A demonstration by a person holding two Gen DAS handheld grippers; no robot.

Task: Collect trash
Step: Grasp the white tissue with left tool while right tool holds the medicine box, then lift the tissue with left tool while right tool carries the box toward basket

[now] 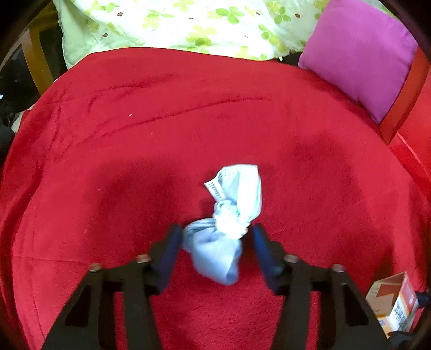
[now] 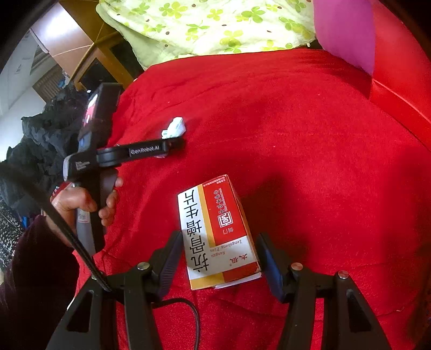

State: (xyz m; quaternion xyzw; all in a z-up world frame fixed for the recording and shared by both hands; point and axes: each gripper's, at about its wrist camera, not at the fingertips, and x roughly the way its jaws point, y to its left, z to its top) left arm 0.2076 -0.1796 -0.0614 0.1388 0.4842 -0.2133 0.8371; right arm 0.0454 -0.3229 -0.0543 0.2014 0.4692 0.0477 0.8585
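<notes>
Left wrist view: the left gripper point(image 1: 215, 237) hangs low over a red blanket point(image 1: 161, 134) that covers a bed. Its fingers point(image 1: 171, 250) are spread apart on either side of a knotted blue and white wrapper point(image 1: 226, 223). The left finger seems to touch the wrapper's lower bulge, while the right one stands just beside the knot with a small gap. The wrapper lies on the blanket and is not yet clamped. A small cardboard box point(image 1: 393, 304) shows at the lower right edge. Further back lie a green flowered quilt point(image 1: 188, 24) and a purple pillow point(image 1: 361, 53).

Right wrist view: the right gripper point(image 2: 219, 255) is down at the same box point(image 2: 218, 234), which lies flat on the blanket point(image 2: 296, 121) with its red, white and yellow printed face up. The fingers point(image 2: 169, 258) are open and straddle the near half of the box, close to its long sides; I cannot tell whether they touch it. To the left, the person's hand point(image 2: 89, 204) holds the other gripper, whose fingers reach to the wrapper point(image 2: 175, 126), partly hidden behind them.

As to progress, both pieces of trash are on the bed and neither is gripped. No bin or bag is in sight. I judge the task to be at an early stage: both grips remain to be closed, then the lifting and the carrying away.
</notes>
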